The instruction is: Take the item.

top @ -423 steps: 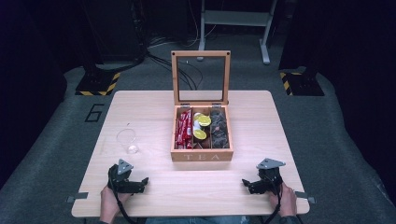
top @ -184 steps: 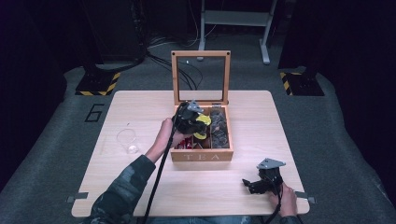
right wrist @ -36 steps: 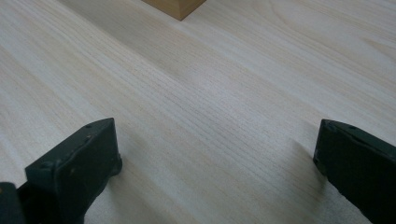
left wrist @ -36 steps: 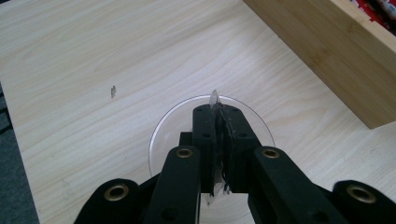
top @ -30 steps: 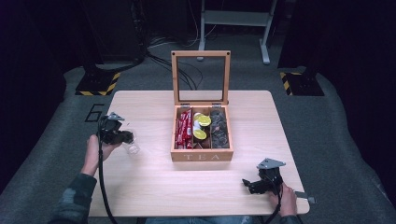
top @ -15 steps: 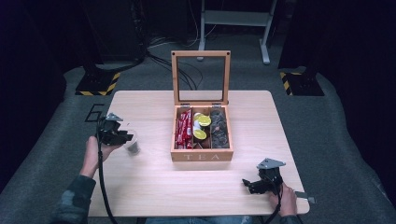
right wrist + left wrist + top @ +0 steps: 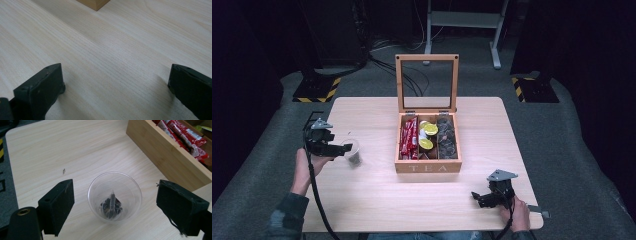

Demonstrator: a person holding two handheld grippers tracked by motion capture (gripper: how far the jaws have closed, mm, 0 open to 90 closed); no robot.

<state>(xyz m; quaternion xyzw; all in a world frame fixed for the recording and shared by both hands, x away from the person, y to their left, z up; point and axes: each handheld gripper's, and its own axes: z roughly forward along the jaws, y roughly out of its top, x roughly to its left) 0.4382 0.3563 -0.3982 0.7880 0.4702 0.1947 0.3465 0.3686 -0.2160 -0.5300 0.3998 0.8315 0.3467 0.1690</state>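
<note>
One dark tea bag point(image 7: 111, 205) lies in the clear plastic cup point(image 7: 114, 196) beside the wooden tea box point(image 7: 428, 142), so we judge the transfer done; our left gripper point(image 7: 124, 203) and right gripper point(image 7: 116, 88) both gape, holding nothing.

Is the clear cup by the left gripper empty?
No: in the left gripper view a dark tea bag lies at the bottom of the clear cup, between the open left gripper jaws.
</note>
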